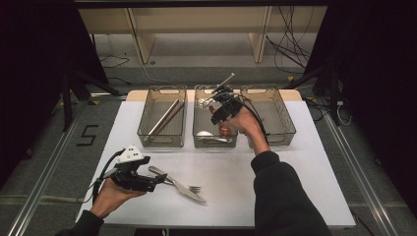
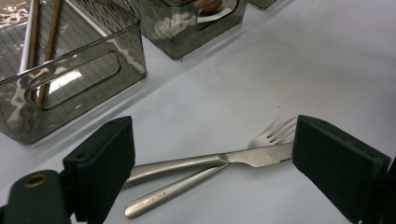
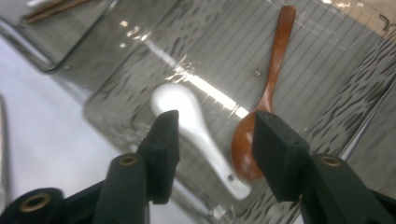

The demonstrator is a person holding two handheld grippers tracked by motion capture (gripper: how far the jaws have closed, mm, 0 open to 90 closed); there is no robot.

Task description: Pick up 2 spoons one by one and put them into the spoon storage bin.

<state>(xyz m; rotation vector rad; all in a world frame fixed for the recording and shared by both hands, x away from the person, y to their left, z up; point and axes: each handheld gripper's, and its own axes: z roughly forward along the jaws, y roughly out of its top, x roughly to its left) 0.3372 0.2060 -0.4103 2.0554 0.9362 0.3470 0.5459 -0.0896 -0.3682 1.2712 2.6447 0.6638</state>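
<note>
Meanwhile, the left gripper is hovering, jaws wide apart, over a knife and fork; the right gripper is hanging, jaws apart, over two spoons in the middle bin.

We see a pair of chopsticks lying in the left smoky plastic bin; an empty right bin sits on the white desk.

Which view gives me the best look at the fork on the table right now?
The left gripper view: the fork lies between the open jaws of the left hand-held gripper, its handle crossed under the knife, tines showing. The high view shows the fork small, partly under the knife. The right gripper view looks into the spoon bin.
</note>
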